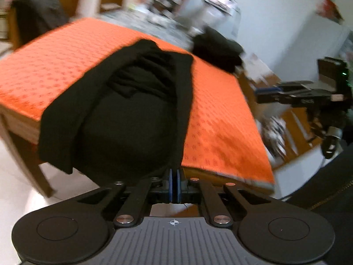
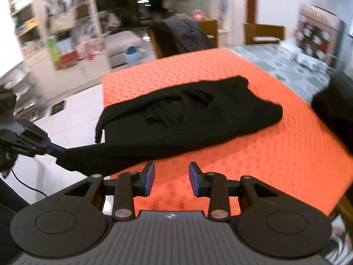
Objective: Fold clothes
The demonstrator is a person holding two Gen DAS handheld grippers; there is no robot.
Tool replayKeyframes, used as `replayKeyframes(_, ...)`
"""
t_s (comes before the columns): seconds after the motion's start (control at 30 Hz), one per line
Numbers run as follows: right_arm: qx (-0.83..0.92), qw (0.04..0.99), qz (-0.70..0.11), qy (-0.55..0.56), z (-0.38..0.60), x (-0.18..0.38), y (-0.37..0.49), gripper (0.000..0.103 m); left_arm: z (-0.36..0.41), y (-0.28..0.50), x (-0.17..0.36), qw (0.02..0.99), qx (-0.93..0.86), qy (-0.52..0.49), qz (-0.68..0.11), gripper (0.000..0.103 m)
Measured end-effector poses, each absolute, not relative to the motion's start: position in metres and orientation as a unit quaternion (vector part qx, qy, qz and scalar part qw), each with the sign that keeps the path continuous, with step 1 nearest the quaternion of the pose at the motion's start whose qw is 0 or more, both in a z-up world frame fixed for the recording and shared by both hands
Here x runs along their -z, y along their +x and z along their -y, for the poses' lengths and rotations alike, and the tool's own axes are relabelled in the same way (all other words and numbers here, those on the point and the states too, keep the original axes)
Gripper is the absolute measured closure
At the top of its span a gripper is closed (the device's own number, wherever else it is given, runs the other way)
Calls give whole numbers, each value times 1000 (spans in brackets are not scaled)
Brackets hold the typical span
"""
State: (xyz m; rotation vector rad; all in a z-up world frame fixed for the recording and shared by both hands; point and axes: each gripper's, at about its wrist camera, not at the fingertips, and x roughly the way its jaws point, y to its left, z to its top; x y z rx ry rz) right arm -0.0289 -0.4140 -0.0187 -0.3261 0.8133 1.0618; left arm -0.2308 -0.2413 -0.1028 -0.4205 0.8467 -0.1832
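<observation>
Left gripper [image 1: 175, 184] pinches the black cotton garment [image 2: 187, 114] (draped off the orange patterned tablecloth [image 2: 275, 154]) while right gripper [image 2: 171, 180] hangs parted, holding nothing.

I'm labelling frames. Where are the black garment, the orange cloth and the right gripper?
black garment [image 2: 176, 119], right wrist view, middle of the fabric.
orange cloth [image 2: 264, 154], right wrist view, bare patch.
right gripper [image 2: 171, 178], right wrist view, between fingertips.
</observation>
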Motion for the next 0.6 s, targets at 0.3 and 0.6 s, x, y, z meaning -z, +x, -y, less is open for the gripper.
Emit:
replayKeyframes(0.3, -405, 814, -404, -103, 371, 49, -85, 64, 217, -211, 151, 851, 170, -116, -483, 94)
replayKeyframes(0.6, -379, 837, -386, -79, 356, 69, -117, 63, 173, -224, 139, 870, 177, -18, -460, 70)
